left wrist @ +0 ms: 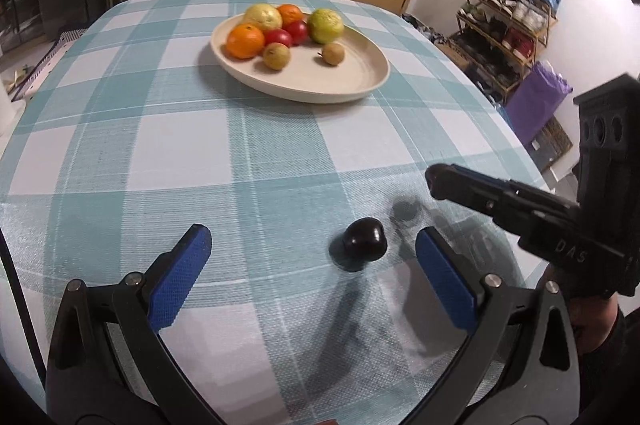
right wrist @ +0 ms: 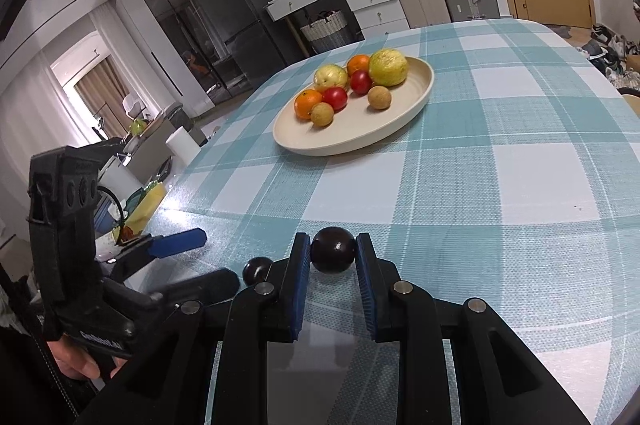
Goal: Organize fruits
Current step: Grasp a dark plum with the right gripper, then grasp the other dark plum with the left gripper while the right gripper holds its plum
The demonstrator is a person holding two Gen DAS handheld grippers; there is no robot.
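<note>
Broadly, a checked teal-and-white tablecloth covers the table, with a cream plate toward its far edge holding oranges, red fruits, yellow-green fruits and two small brown ones. Near the front edge, the right gripper pinches a dark round fruit between its blue pads. The left gripper stands spread wide, a second dark fruit lying on the cloth just inside its right finger.
</note>
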